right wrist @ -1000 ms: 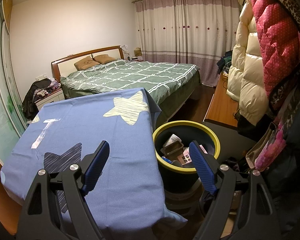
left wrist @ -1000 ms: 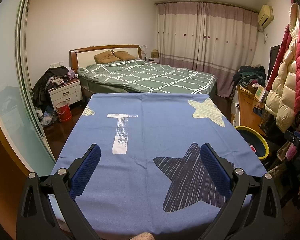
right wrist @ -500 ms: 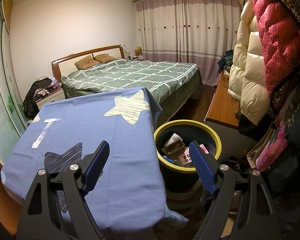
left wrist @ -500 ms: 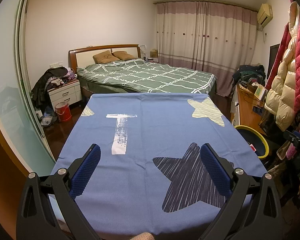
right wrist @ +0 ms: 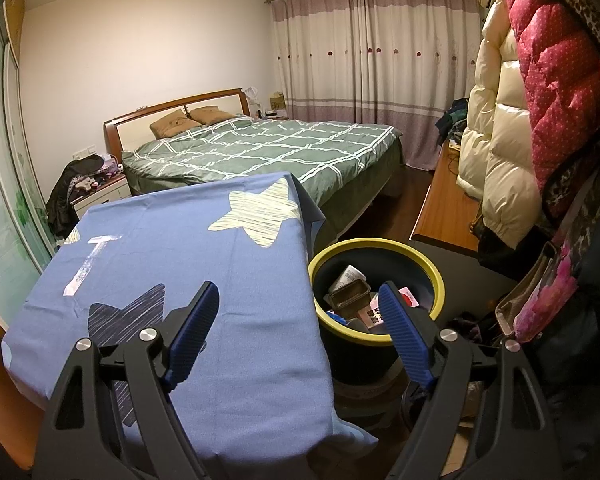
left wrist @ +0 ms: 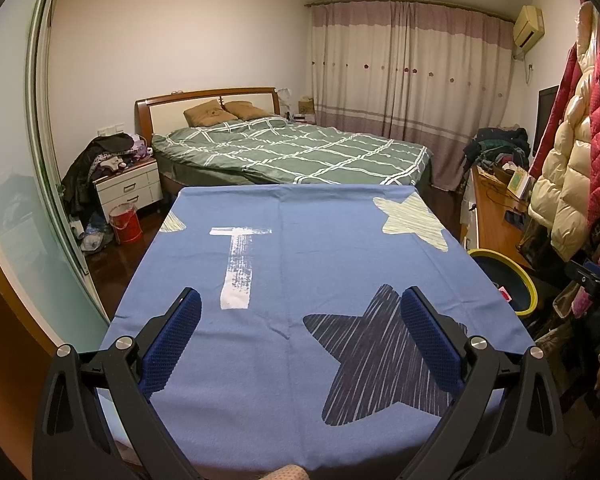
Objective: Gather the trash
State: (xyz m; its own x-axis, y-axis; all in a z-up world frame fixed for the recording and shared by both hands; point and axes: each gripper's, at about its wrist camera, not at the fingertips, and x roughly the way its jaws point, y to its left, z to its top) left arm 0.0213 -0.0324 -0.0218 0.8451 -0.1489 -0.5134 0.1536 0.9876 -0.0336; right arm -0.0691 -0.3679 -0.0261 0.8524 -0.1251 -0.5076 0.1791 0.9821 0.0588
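A dark trash bin with a yellow rim (right wrist: pixel 436 280) stands on the floor right of the table; it also shows in the left wrist view (left wrist: pixel 530 286). Inside lie several pieces of trash: a brown tray (right wrist: pixel 350 294), a white cup (right wrist: pixel 350 275) and printed wrappers (right wrist: pixel 408 296). My right gripper (right wrist: pixel 298 292) is open and empty, held above the table's right edge beside the bin. My left gripper (left wrist: pixel 296 298) is open and empty, held over the near part of the table with the blue star-patterned cloth (left wrist: pixel 300 256).
A bed with a green checked cover (left wrist: pixel 296 152) lies beyond the table. A white nightstand (left wrist: pixel 128 188) and red bucket (left wrist: pixel 125 224) stand at the left. A wooden desk (right wrist: pixel 448 212) and hanging puffer coats (right wrist: pixel 540 100) line the right side.
Both views have shifted only very slightly; the grippers stay open and nothing was picked up or dropped.
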